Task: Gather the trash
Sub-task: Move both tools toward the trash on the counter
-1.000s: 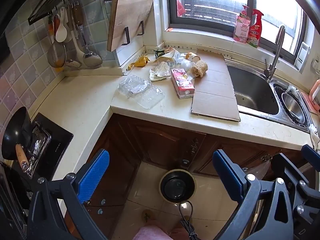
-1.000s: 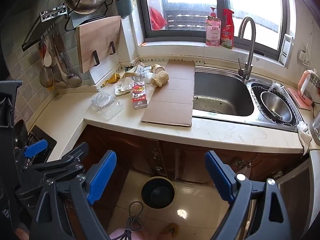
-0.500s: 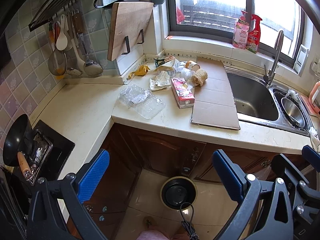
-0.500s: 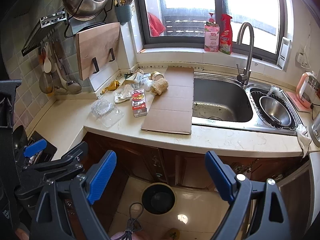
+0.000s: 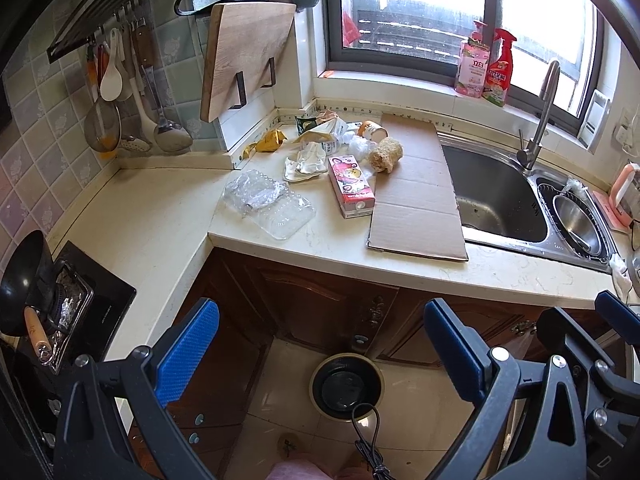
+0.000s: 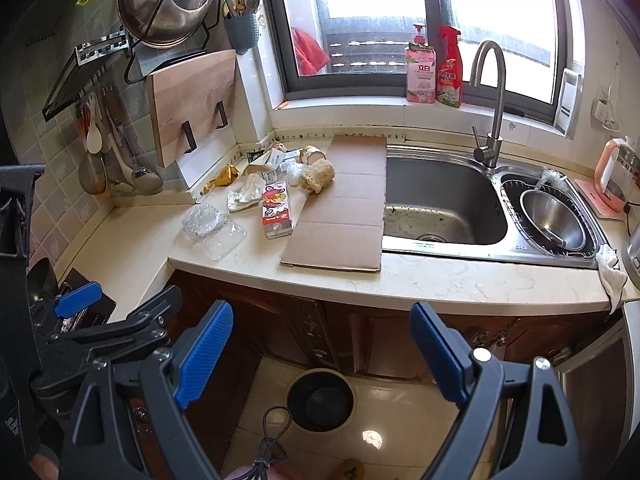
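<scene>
Both grippers' fingers spread, empty, left gripper (image 5: 320, 344), right gripper (image 6: 322, 342), trash pile (image 5: 344, 160) well beyond on counter (image 6: 440, 280)

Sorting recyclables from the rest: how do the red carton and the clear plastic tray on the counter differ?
The red carton is an opaque printed box with its shape intact; the clear plastic tray is see-through and crumpled. The carton lies partly on the flat cardboard sheet; the tray sits apart from the sheet, nearer the counter's inner corner edge. Both lie on the counter, untouched by either hand-held gripper.
</scene>
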Motion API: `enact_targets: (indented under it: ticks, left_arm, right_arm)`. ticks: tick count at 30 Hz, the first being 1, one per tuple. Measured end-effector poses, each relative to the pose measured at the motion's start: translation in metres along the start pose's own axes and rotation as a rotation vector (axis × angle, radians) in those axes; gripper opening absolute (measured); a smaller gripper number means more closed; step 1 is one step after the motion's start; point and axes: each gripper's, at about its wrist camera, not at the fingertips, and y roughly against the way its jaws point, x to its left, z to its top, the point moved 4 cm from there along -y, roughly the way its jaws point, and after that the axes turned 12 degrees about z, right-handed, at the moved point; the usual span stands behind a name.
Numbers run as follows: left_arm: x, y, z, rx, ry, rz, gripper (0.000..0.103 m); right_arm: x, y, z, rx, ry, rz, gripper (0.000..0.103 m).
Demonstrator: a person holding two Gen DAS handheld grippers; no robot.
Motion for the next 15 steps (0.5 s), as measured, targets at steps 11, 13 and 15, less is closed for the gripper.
enact_targets:
  ticks: [11, 13, 15]
  left_arm:
    - [-0.0005, 0.0037, 0.0034, -0.014, 0.011, 0.004, 0.098]
    - [-0.0002, 0.0046, 0.0038, -0.015, 0.015, 0.003, 0.098]
    - [0.0000, 0.0045, 0.0039, -0.010, 0.016, -0.002, 0.098]
  right_arm:
    - [-0.0025, -0.0003, 0.0003, -0.011, -0.001, 0.026, 0.091]
    - [-0.0018, 0.0000, 0.0013, -0.015, 0.002, 0.028, 0.091]
    - [-0.0018, 0.0000, 0.0027, -0.017, 0.006, 0.030, 0.091]
